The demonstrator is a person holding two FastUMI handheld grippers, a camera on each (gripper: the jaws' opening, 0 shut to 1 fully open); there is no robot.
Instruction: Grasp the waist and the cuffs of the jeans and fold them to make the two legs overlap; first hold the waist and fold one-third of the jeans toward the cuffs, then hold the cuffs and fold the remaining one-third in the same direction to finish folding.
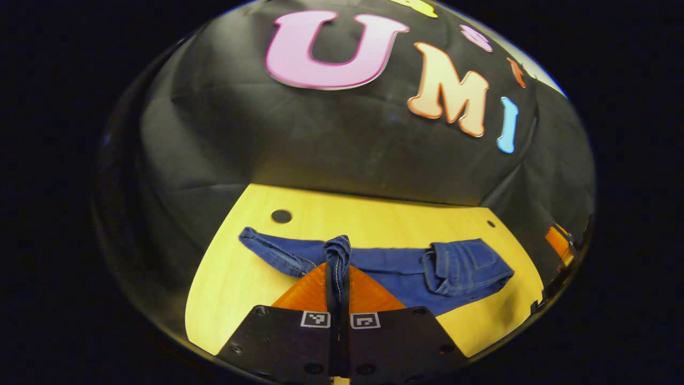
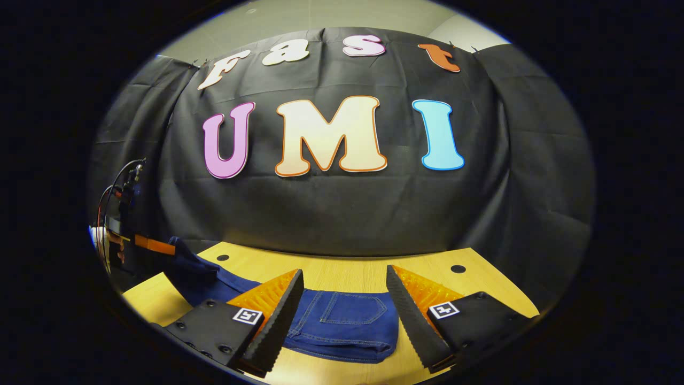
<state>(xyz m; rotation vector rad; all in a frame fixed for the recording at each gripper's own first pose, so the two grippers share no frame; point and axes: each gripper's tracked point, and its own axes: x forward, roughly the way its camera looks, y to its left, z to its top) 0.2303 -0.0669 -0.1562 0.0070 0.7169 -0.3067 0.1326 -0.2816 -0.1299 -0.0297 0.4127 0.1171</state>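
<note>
Blue jeans lie across the wooden table. Their waist end with a back pocket is at the right, and one leg runs off to the left. My left gripper is shut on a bunched fold of denim at the leg end and holds it raised off the table. In the right gripper view, my right gripper hangs open just above the waist and pocket, with nothing between its fingers. The left gripper shows at the far left, lifting the jeans' leg end.
The table has small dark holes near its back corners. Black cloth wall closes in behind and beside the table. The right gripper shows at the right edge of the left gripper view.
</note>
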